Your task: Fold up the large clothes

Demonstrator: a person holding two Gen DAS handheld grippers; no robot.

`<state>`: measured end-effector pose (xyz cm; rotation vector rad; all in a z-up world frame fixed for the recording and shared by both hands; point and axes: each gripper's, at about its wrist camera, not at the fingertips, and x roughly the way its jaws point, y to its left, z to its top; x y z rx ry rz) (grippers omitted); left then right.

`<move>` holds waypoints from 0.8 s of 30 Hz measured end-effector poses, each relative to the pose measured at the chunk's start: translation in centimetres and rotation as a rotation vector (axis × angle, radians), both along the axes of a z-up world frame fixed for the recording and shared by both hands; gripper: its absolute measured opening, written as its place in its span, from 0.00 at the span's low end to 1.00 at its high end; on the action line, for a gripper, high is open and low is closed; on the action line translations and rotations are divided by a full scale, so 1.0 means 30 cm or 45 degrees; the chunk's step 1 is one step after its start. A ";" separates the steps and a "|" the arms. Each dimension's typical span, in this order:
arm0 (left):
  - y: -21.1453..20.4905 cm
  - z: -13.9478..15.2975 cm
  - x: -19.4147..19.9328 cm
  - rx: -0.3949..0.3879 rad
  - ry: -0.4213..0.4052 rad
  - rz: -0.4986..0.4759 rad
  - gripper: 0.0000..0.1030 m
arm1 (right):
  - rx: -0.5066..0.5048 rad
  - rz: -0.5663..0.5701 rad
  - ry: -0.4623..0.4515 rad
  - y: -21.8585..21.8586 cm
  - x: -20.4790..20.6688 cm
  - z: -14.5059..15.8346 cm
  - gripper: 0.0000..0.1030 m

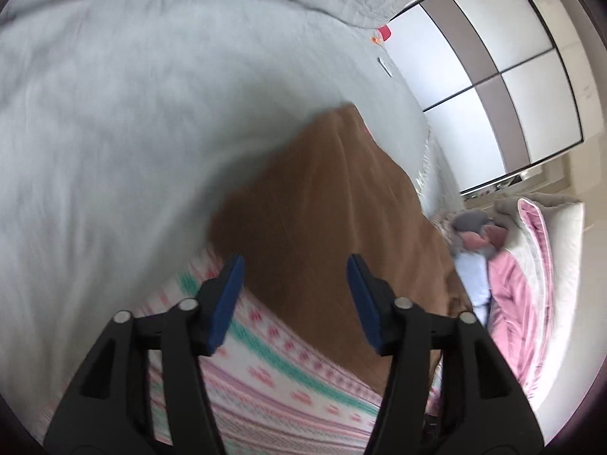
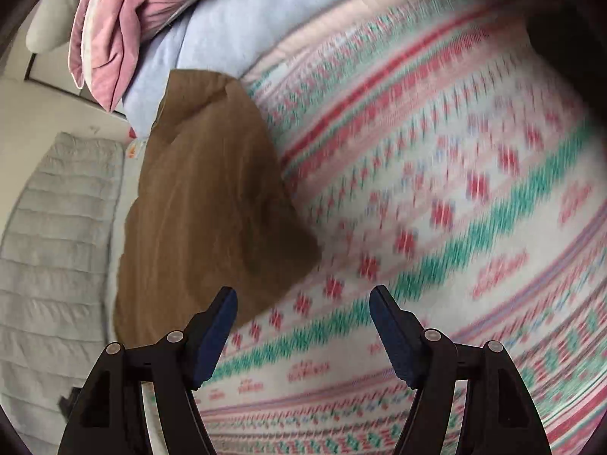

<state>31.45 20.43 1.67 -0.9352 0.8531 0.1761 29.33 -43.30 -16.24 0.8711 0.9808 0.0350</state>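
A brown garment point(image 1: 322, 208) lies folded on the pale bed point(image 1: 114, 113), partly over a pink, white and green patterned garment point(image 1: 273, 371). My left gripper point(image 1: 296, 261) is open and empty just above the brown garment's near edge. In the right wrist view the brown garment point(image 2: 205, 204) sits left of centre and the patterned garment point(image 2: 436, 197) fills the right side. My right gripper point(image 2: 303, 295) is open and empty above the patterned garment, next to the brown garment's corner. Both views are blurred.
A pile of pink point(image 1: 512, 284), light blue and grey clothes lies off the bed's right side. It also shows in the right wrist view point(image 2: 125, 11). A quilted grey blanket point(image 2: 53, 235) lies at left. A wardrobe with white panels point(image 1: 512, 76) stands behind.
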 end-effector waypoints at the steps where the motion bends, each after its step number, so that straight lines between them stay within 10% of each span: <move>1: -0.028 -0.027 -0.005 -0.003 0.011 0.001 0.62 | 0.016 0.018 -0.006 0.015 -0.004 -0.009 0.71; 10: -0.131 -0.248 0.036 -0.123 0.028 0.033 0.62 | 0.071 -0.036 -0.199 0.057 0.133 -0.018 0.71; 24: -0.079 -0.290 0.070 -0.229 -0.076 0.117 0.63 | 0.101 -0.133 -0.248 0.116 0.285 -0.017 0.70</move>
